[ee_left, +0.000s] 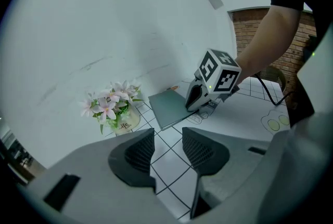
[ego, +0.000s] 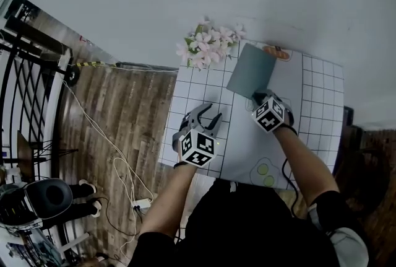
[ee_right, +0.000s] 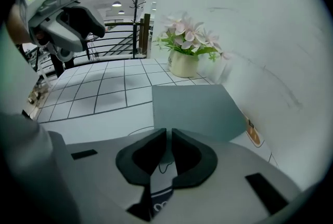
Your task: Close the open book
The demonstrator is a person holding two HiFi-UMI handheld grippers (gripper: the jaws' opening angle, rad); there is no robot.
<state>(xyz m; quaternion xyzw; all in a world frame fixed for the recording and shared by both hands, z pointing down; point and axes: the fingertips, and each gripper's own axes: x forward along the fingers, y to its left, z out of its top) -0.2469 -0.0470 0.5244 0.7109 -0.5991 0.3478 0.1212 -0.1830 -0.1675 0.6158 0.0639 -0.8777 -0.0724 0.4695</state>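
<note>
The book has a grey-green cover and lies flat on the white grid table, cover facing up, with no pages showing. My right gripper is shut with nothing between its pads and hangs just at the book's near edge. The right gripper view shows the cover directly beyond the shut gripper. My left gripper is open and empty, over the grid squares to the left of the book. The left gripper view has the book and the right gripper beyond its own open gripper.
A pot of pink and white flowers stands at the table's far left corner by the wall. A small orange item lies behind the book. A white sheet with green circles lies near the person. Wooden floor and cables are left of the table.
</note>
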